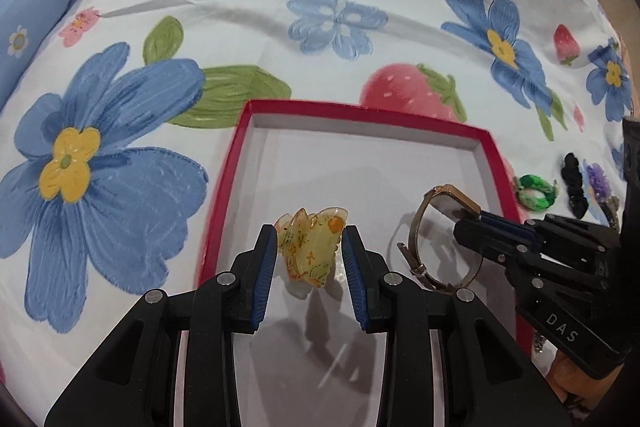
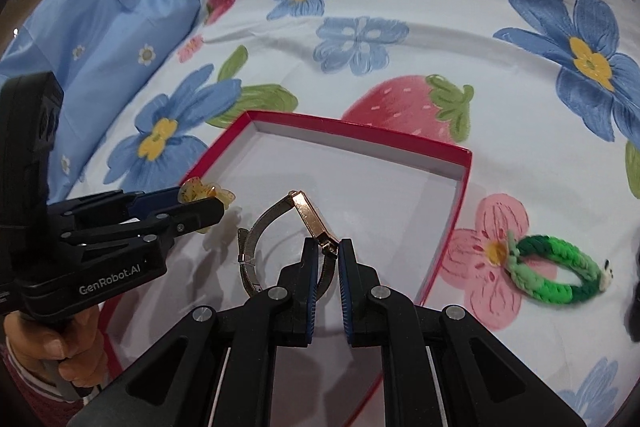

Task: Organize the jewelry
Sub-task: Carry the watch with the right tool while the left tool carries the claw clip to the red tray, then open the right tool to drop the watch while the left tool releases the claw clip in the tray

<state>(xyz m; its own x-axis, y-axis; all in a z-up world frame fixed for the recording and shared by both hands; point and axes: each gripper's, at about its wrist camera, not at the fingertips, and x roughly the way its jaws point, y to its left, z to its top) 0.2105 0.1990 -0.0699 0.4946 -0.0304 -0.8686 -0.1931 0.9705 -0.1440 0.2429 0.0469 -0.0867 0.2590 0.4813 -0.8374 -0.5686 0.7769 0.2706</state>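
Note:
A red-rimmed box (image 1: pixel 224 183) with a white inside lies on the floral sheet; it also shows in the right wrist view (image 2: pixel 460 195). My left gripper (image 1: pixel 310 241) is shut on a translucent yellow hair claw (image 1: pixel 310 247) and holds it over the box's near left part; the hair claw also shows in the right wrist view (image 2: pixel 200 191). My right gripper (image 2: pixel 328 251) is shut on a gold wristwatch (image 2: pixel 308 217) at its band, over the box's near right part. The wristwatch (image 1: pixel 440 203) and right gripper (image 1: pixel 464 223) also show in the left wrist view.
A green knitted scrunchie (image 2: pixel 558 267) lies on the sheet right of the box; it also shows in the left wrist view (image 1: pixel 534 193), with a black scrunchie (image 1: pixel 574 183) and a purple one (image 1: pixel 598 181) beyond it. A blue pillow (image 2: pixel 120 27) lies at far left.

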